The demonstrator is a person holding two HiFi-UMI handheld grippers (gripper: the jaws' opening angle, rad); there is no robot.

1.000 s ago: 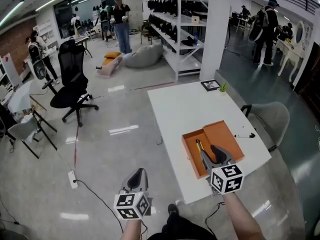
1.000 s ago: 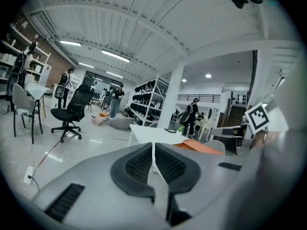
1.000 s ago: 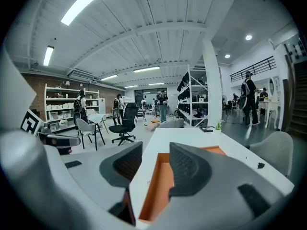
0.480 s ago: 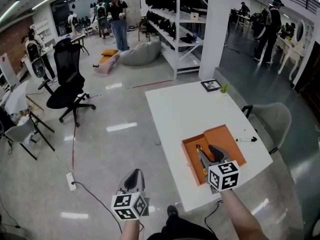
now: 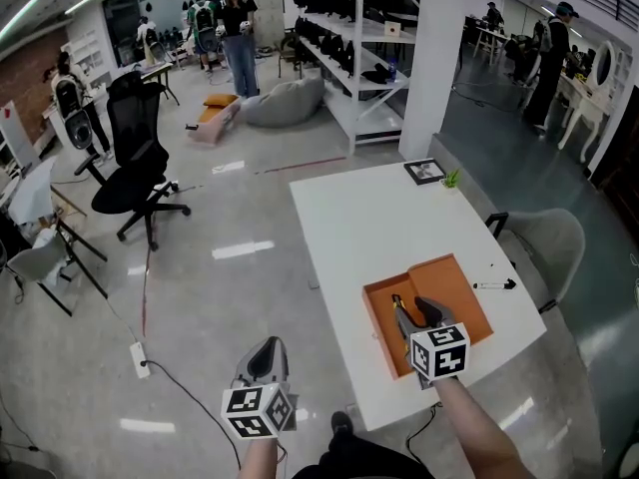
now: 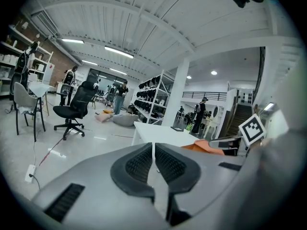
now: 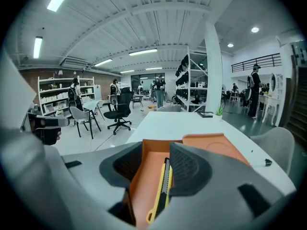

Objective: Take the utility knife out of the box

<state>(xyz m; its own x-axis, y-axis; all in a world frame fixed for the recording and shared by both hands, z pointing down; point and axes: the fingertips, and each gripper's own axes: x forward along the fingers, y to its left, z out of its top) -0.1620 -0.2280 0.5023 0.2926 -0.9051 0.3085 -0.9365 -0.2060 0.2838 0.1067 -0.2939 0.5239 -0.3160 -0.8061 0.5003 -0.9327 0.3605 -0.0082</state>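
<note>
An open orange box lies near the front edge of the white table, its lid folded out to the right. A yellow and black utility knife lies lengthwise inside it. My right gripper hovers over the box, tilted down, jaws open. In the right gripper view the knife lies in the box below the gap of the gripper, untouched by the pads. My left gripper hangs over the floor left of the table; the left gripper is shut on nothing.
A black pen lies right of the box. A framed picture and a small plant stand at the table's far corner. A grey chair is tucked at the right side, a black office chair stands far left.
My right gripper has sunk toward the box and stands lower over the knife, jaws as wide as before. The left gripper drifted a little and stayed shut.
</note>
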